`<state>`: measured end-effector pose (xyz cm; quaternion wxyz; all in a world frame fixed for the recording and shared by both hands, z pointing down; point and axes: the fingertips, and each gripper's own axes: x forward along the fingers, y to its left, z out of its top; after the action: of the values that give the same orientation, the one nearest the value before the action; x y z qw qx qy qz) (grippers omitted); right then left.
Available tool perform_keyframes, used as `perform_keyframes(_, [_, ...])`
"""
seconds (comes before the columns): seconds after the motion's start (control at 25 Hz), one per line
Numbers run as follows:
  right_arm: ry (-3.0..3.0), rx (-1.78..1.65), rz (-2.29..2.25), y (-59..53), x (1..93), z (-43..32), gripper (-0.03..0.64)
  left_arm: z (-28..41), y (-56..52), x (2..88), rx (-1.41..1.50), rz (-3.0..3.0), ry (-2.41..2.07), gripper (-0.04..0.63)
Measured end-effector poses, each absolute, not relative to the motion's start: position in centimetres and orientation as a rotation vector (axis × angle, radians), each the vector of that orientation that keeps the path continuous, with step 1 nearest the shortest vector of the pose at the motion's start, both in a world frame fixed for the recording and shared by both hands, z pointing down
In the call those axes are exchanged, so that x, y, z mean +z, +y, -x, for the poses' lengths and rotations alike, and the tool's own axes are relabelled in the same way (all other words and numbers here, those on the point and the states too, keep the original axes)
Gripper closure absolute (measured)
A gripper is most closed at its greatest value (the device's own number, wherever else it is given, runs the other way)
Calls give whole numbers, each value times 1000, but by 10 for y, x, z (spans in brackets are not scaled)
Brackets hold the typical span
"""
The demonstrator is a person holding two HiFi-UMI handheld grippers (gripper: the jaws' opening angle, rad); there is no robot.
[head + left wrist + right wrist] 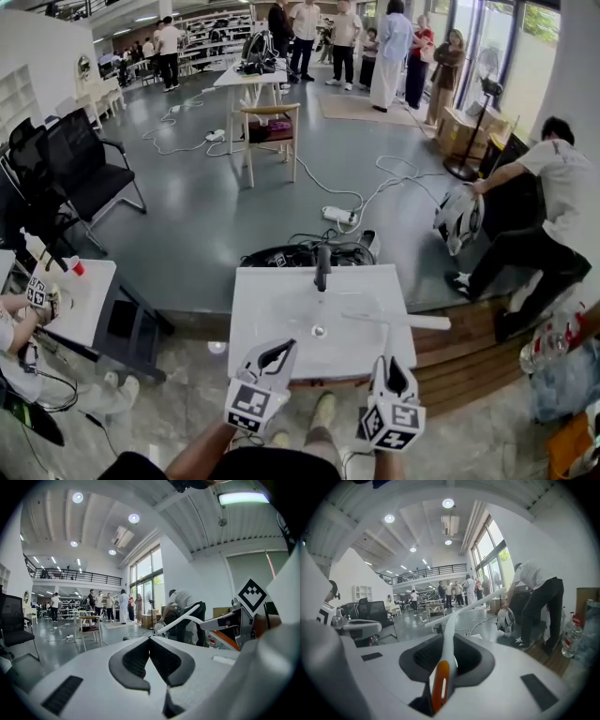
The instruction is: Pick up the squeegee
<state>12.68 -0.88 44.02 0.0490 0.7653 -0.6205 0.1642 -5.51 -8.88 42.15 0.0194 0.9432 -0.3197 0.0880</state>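
Observation:
The squeegee (398,320) is white, with a long blade bar and a curved handle that ends in orange. My right gripper (386,364) is shut on that handle, and the blade hangs over the right side of the white sink top (272,309). In the right gripper view the handle (449,630) runs up out of the shut jaws (447,641). My left gripper (284,352) hovers at the sink's front edge, shut on nothing, its pads (136,660) meeting at the tips. From the left gripper view the squeegee (183,616) shows to the right.
A black faucet (322,267) stands at the sink's far edge, above a drain (319,330). Cables and a power strip (339,215) lie on the floor beyond. A person (544,234) bends down at the right. A black chair (84,169) and a small white table (84,300) stand at the left.

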Motion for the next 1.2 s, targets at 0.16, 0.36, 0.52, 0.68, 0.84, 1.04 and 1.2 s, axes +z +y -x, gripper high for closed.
perform_keyframes(0.16, [-1891, 496, -2334, -11, 437, -127, 551, 55, -91, 417, 269, -2929, -997, 594])
perform_keyframes(0.36, [-1895, 508, -2335, -13, 440, -130, 551, 53, -93, 416, 269, -2929, -1003, 594])
perform_keyframes(0.52, [-1896, 513, -2331, -14, 446, -129, 552, 53, -94, 420, 268, -2928, -1003, 594])
perform_keyframes(0.68, [-1886, 517, -2328, -14, 446, -133, 552, 49, -93, 419, 269, -2925, -1001, 594])
perform_keyframes(0.84, [-1888, 514, -2323, -15, 446, -134, 552, 49, -93, 422, 282, -2902, -997, 594])
perform_keyframes(1.04, [-1894, 514, -2313, -17, 447, -131, 552, 51, -96, 421, 278, -2907, -1009, 594])
perform_keyframes(1.2, [-1902, 518, -2309, -19, 444, -127, 552, 53, -98, 417, 269, -2917, -1012, 594])
